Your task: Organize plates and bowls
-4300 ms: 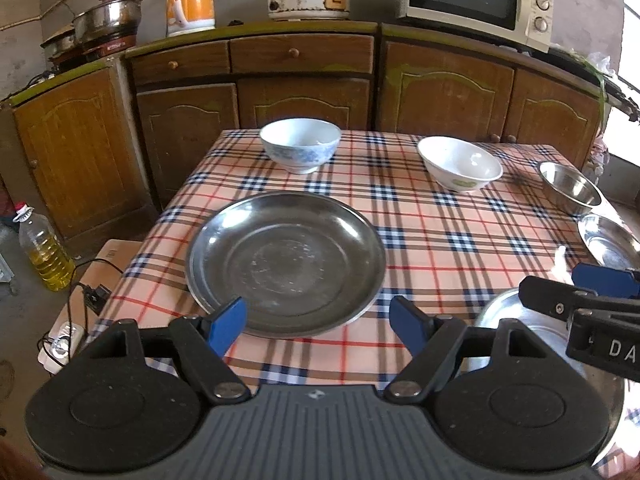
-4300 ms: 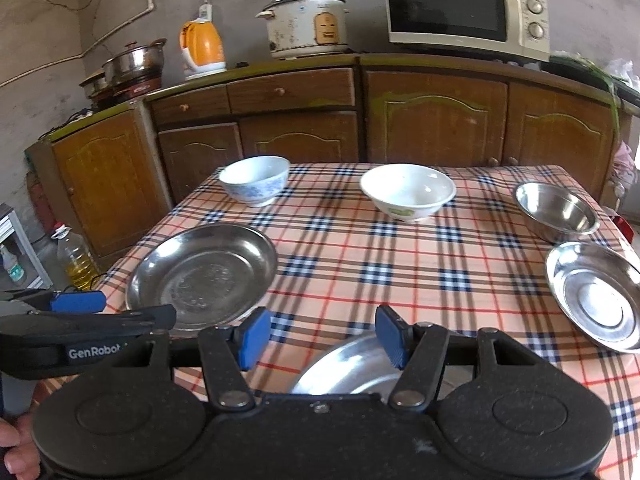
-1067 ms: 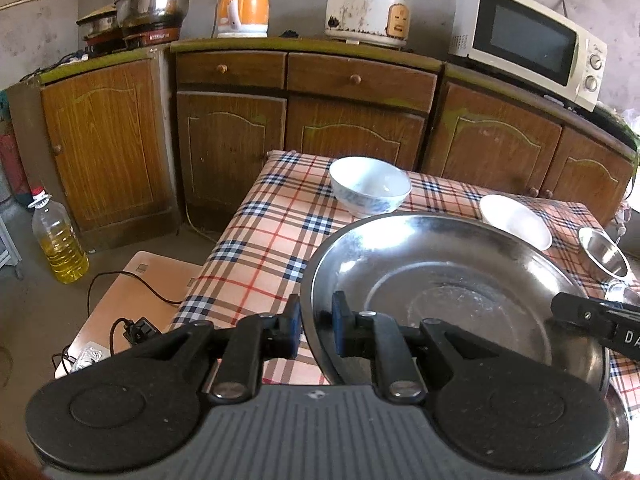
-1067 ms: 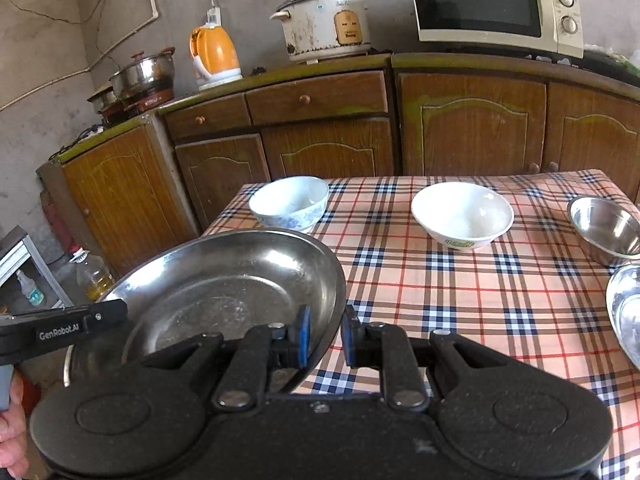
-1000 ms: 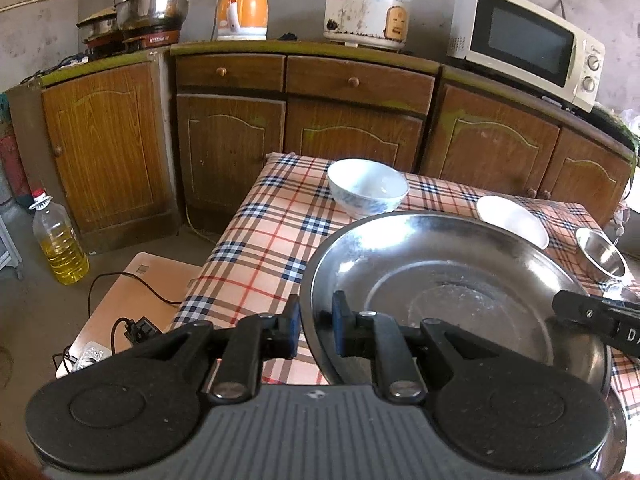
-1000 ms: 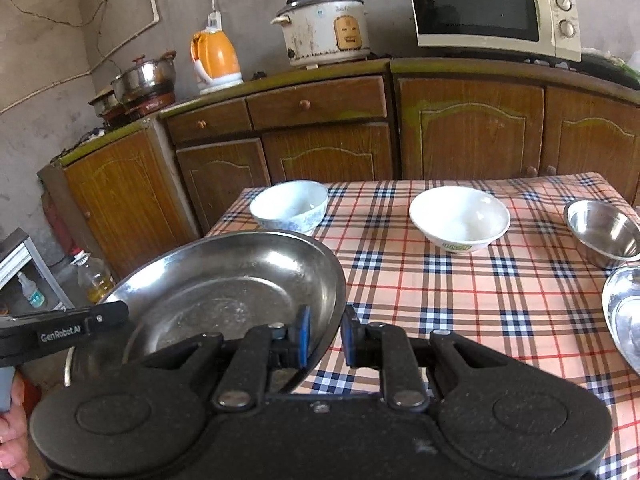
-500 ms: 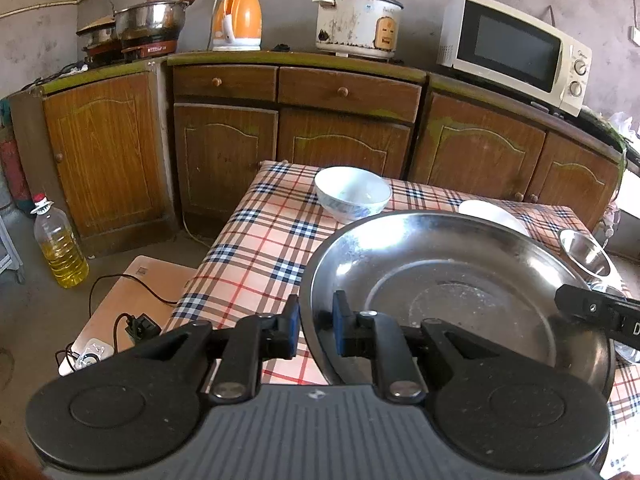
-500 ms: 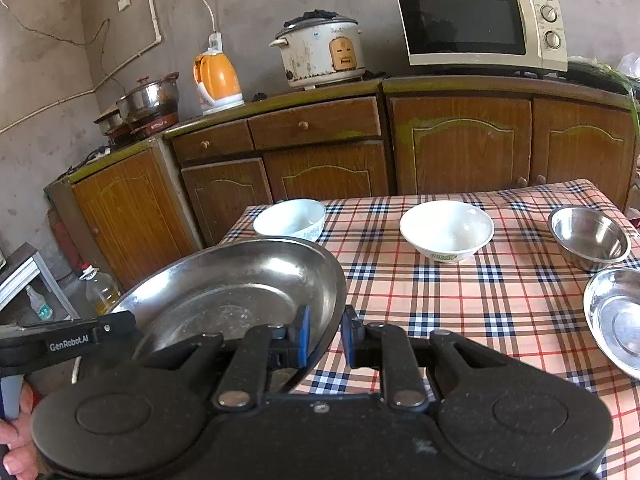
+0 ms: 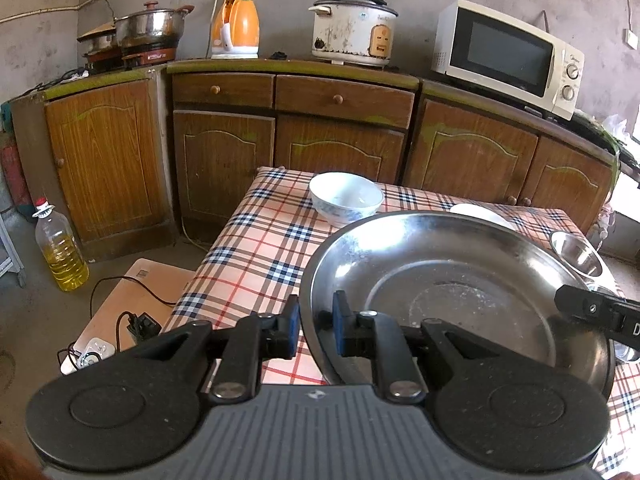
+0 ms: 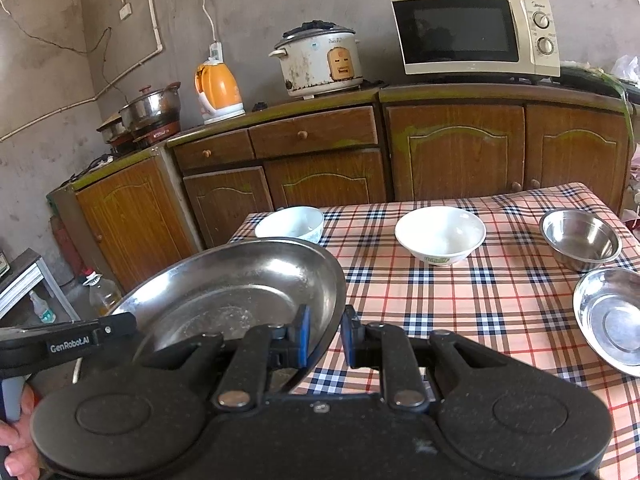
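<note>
Steel plate (image 9: pixel 460 280): wide, shallow, scuffed inside, held tilted above the checked table (image 9: pixel 256 248)
Left gripper (image 9: pixel 314 326): fingers narrowed, clamped on the plate's left rim
Right gripper (image 10: pixel 326 336): fingers narrowed, clamped on its right rim

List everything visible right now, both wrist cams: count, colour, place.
large steel plate: 1, silver, lifted, gripped at opposite rims
blue-patterned bowl: 1, white and blue, table far left
white bowl: 1, white, table far middle
steel bowl: 1, silver, table far right
small steel plate: 1, silver, table right edge
tablecloth: 1, red-blue plaid, on table
microwave: 1, cream, counter right
rice cooker: 1, white, counter middle
kettle: 1, orange, counter
pot: 1, steel, counter left
oil bottle: 1, yellow, floor
left gripper: shut on plate rim
right gripper: shut on plate rim
hand: 1, lower left
</note>
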`<state>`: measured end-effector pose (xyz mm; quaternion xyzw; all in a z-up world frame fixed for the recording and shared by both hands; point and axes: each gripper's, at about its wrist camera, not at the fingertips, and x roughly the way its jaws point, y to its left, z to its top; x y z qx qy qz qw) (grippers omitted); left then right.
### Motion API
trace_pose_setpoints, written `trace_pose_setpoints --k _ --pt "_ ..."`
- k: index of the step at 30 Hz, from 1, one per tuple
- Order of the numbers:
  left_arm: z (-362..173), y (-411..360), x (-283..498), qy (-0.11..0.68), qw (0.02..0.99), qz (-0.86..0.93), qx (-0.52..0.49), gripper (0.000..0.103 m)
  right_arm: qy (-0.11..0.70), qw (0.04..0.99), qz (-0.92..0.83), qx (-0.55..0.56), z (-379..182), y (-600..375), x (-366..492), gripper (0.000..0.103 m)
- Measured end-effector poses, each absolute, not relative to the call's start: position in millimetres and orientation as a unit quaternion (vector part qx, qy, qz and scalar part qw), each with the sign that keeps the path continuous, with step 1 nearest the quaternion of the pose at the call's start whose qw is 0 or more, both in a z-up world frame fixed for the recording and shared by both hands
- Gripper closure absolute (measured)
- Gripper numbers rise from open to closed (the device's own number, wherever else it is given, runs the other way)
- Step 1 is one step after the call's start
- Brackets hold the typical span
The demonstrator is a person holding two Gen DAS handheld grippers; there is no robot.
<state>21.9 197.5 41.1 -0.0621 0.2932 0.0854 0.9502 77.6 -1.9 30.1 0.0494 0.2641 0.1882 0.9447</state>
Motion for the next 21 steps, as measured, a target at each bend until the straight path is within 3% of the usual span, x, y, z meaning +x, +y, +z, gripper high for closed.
trace_pose_setpoints --k 21 --pt "44 191 8 0.285 0.953 0.085 -0.058 0.085 0.257 0.947 0.187 0.053 34 -8 62 0.081"
